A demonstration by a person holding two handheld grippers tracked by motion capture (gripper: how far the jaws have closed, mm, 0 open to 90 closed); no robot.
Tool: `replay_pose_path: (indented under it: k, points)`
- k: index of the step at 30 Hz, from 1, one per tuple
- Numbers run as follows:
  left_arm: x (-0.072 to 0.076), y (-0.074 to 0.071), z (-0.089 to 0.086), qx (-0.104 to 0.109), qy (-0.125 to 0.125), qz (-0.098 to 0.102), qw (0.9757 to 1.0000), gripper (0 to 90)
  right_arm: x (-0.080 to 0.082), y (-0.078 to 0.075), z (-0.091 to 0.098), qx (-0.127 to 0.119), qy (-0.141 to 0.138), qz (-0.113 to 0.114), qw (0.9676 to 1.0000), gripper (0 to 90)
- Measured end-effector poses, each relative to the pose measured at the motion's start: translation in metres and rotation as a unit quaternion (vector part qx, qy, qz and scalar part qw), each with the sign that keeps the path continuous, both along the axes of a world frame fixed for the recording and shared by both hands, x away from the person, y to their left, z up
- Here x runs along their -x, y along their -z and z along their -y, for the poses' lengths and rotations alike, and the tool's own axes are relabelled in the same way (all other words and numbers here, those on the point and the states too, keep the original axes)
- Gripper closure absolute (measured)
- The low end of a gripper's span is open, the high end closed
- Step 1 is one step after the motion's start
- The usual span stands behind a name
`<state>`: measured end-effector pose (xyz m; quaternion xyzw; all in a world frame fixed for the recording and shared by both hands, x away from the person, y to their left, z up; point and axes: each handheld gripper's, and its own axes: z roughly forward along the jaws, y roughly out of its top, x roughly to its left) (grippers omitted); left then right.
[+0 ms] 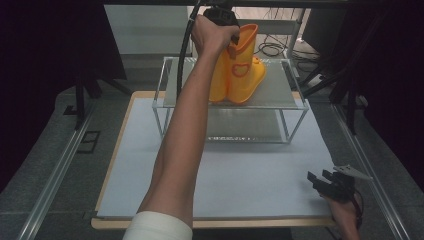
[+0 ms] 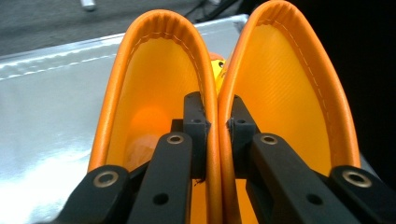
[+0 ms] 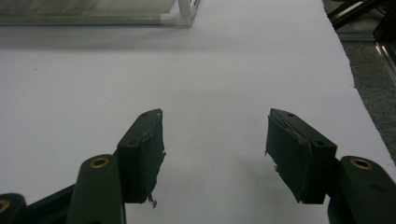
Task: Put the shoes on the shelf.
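Now | left hand-held gripper pinches both boots' rims | right hand-held gripper wide

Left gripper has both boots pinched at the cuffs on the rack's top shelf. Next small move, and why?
Probably open the left gripper and back it out upward. Its jaws clamp the two inner cuffs of the orange boots together, and the boots appear to stand upright on the top shelf. The right gripper is open over the table.

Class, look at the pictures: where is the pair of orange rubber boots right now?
In the high view, the pair of orange rubber boots stands on the top shelf of the metal-framed rack at the table's far side, their adjoining rims pinched by the left gripper.
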<state>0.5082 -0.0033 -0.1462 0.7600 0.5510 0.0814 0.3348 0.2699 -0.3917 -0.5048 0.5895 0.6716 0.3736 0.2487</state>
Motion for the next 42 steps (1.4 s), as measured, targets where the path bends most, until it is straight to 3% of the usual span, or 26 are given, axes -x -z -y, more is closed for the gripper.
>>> replay_pose_path:
  k: [6, 14, 19, 26, 28, 30, 35, 42]
  points:
    - [-0.012, 0.01, -0.005, -0.016, -0.032, 0.0, 0.9994, 82.3, 0.0, 0.0, 0.002, -0.004, 0.004, 0.001, 1.0, 36.5]
    - [-0.023, 0.028, -0.015, -0.008, -0.055, -0.012, 0.9984, 82.1, 0.0, 0.0, 0.002, 0.001, 0.008, -0.002, 1.0, 36.5]
    - [-0.025, 0.031, -0.011, -0.002, -0.046, -0.01, 0.9989, 80.8, 0.0, 0.001, 0.003, 0.002, 0.007, -0.002, 1.0, 36.5]
    - [-0.023, 0.027, -0.011, 0.01, -0.039, 0.004, 0.9992, 61.5, 0.0, 0.003, 0.001, 0.001, 0.006, -0.005, 1.0, 36.5]
    - [-0.021, 0.023, -0.014, 0.024, -0.038, 0.017, 0.9988, 57.2, -0.001, 0.003, 0.0, 0.002, 0.004, -0.007, 1.0, 36.4]
    - [-0.019, 0.017, -0.016, 0.025, -0.036, 0.023, 0.9988, 52.7, -0.001, 0.004, -0.001, 0.003, 0.002, -0.008, 1.0, 36.4]
    - [-0.008, 0.004, -0.022, 0.033, -0.019, 0.036, 0.9986, 49.7, -0.001, 0.004, -0.001, 0.003, 0.001, -0.007, 1.0, 36.4]
    - [0.017, -0.008, -0.038, 0.033, 0.027, 0.06, 0.9973, 51.3, 0.0, 0.003, 0.0, 0.001, 0.004, -0.006, 1.0, 36.4]
